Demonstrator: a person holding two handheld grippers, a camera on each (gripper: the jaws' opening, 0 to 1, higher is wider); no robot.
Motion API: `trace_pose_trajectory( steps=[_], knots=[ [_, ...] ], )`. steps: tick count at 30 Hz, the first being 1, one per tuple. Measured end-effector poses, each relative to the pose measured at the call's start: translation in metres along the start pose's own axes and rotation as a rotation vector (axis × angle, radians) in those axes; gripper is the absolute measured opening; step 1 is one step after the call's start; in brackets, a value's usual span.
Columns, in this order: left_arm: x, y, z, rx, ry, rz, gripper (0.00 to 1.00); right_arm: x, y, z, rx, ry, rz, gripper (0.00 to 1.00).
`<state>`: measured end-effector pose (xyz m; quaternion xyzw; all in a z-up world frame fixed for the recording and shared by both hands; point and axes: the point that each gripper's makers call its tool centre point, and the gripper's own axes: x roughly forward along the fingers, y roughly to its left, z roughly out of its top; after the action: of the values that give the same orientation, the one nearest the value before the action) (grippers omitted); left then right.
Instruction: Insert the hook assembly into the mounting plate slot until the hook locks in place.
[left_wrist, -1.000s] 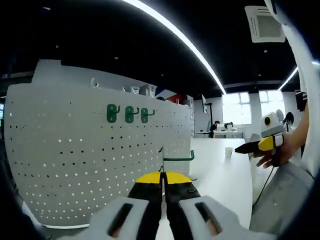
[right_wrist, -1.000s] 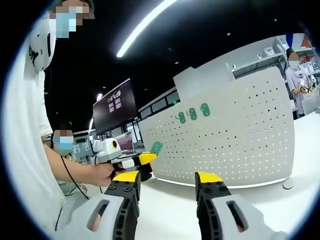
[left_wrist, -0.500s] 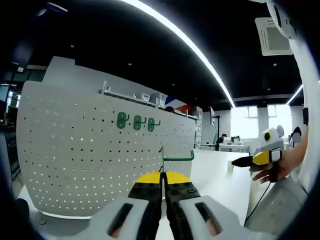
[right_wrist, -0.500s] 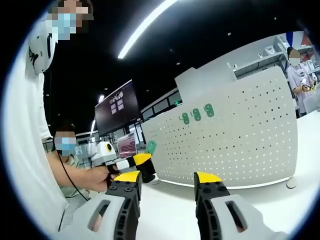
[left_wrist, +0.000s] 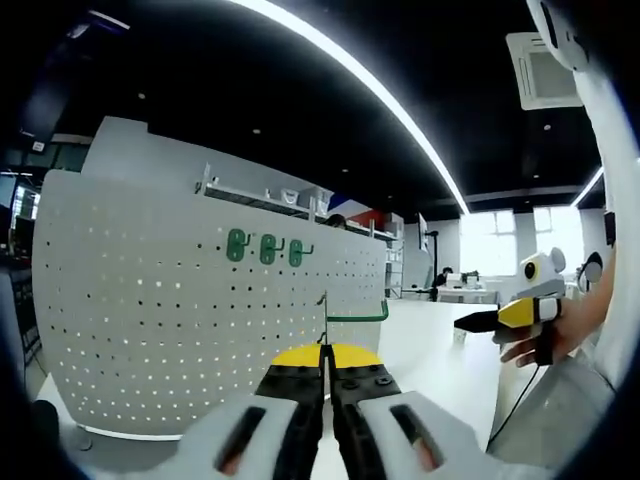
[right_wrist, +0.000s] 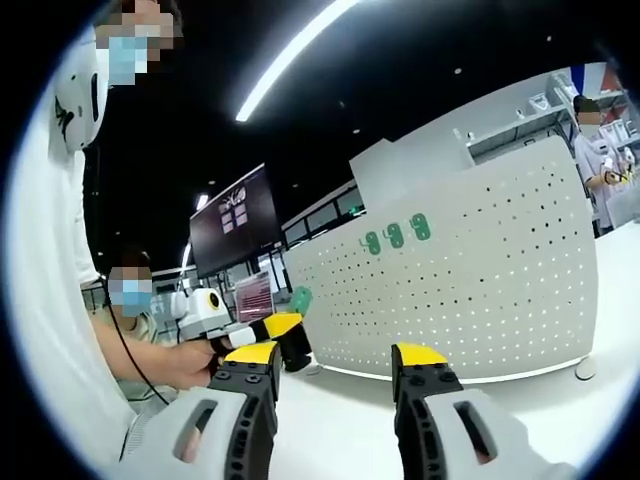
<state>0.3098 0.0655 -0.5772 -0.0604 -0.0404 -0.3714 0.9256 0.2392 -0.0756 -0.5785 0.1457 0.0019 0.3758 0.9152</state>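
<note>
The left gripper is pinched tight on a green hook, held up in front of the white pegboard. Three green hooks already sit in a row high on that board. Off to the right, the right gripper hangs over the white table, well apart from the board, its own view showing the jaws spread wide and empty. From there the left gripper shows at the board's left end, a dark screen behind.

Green hook base hidden between left tongs; pegboard left edge cut off.
</note>
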Motion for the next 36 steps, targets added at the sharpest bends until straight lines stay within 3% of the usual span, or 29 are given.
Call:
trace_pose_trajectory(
  steps=[11,36],
  knots=[
    [-0.001,-0.003,0.010,-0.003,-0.028,0.022,0.01,0.007,0.003,0.013,0.073,-0.046,0.008,0.39],
    [0.002,-0.032,0.016,0.069,-0.008,0.031,0.01,0.049,0.025,0.023,0.106,-0.074,0.074,0.31]
  ],
)
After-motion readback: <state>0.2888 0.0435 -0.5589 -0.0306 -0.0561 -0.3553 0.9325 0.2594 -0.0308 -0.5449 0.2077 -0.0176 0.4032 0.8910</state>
